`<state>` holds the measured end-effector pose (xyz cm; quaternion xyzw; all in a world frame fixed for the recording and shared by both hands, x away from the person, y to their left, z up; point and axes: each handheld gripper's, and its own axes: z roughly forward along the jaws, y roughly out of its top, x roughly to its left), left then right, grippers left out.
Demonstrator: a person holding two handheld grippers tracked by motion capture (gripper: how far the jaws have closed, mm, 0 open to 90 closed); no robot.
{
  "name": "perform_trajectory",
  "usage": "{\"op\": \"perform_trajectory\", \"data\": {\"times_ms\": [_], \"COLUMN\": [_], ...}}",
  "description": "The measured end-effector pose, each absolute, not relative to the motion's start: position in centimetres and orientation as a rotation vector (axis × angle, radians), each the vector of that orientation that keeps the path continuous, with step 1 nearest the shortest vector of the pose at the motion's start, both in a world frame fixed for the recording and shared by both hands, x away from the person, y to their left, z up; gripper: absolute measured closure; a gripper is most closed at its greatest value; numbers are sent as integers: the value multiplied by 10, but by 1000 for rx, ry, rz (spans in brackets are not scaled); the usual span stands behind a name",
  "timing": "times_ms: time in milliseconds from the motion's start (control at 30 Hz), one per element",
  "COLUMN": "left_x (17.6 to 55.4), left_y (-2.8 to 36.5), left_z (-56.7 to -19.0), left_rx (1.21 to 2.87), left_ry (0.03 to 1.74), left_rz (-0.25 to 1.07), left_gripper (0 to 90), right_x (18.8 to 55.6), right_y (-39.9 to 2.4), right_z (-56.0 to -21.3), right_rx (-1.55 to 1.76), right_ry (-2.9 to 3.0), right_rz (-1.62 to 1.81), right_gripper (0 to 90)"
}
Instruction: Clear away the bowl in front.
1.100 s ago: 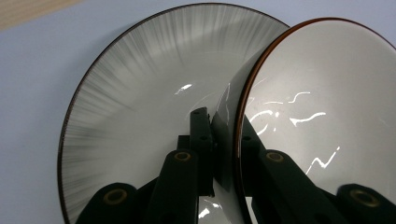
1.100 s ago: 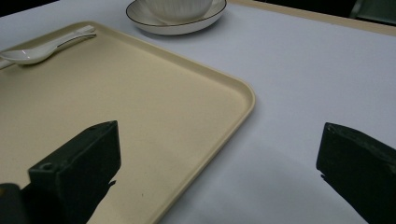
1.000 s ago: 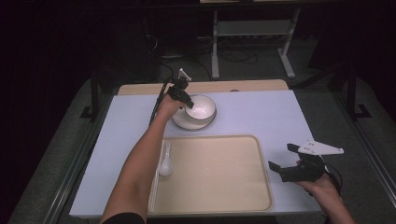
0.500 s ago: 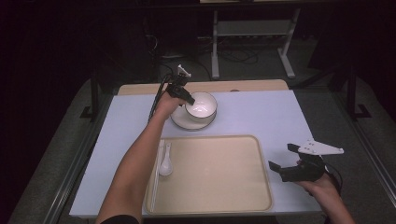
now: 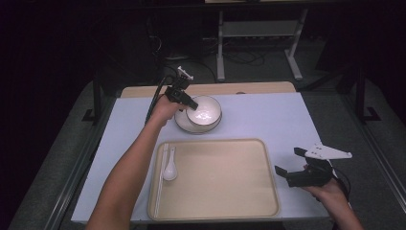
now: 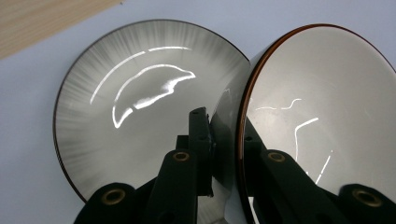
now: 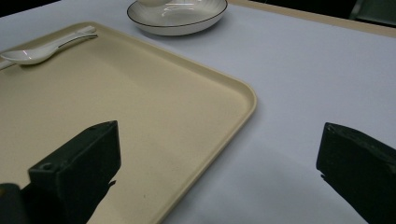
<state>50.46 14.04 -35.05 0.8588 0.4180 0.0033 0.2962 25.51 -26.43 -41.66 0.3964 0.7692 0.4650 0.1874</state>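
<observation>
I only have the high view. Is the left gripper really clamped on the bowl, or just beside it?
Observer: Clamped: the left gripper has one jaw inside the wall of the bowl and one outside, at its brown rim.
Operator: Is the bowl level?
Observer: No, it is tilted over the plate, which lies flat.
Operator: And the right gripper?
Observer: The right gripper is open, nothing between its jaws, above the edge of the tray.
</observation>
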Motion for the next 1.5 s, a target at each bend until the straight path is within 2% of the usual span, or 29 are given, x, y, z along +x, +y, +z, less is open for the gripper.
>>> {"op": "perform_trajectory", "data": {"times_ms": [433, 867, 1500], "left_x": [465, 431, 415], "left_y": [162, 173, 182], "left_z": [-352, -376, -411], "left_rx": [2303, 2332, 2323], "left_ry": [1075, 1057, 1096], "left_rz": [-13, -71, -166], "left_gripper": [812, 812, 804], "right_x": [255, 255, 255], "right_y": [-262, -261, -260], "right_z": [-416, -416, -416], "right_rx": [1111, 1111, 1112], "right_ry": [2170, 2168, 2170], "right_rz": [1306, 1303, 1301], "right_gripper": [0, 0, 0]}}
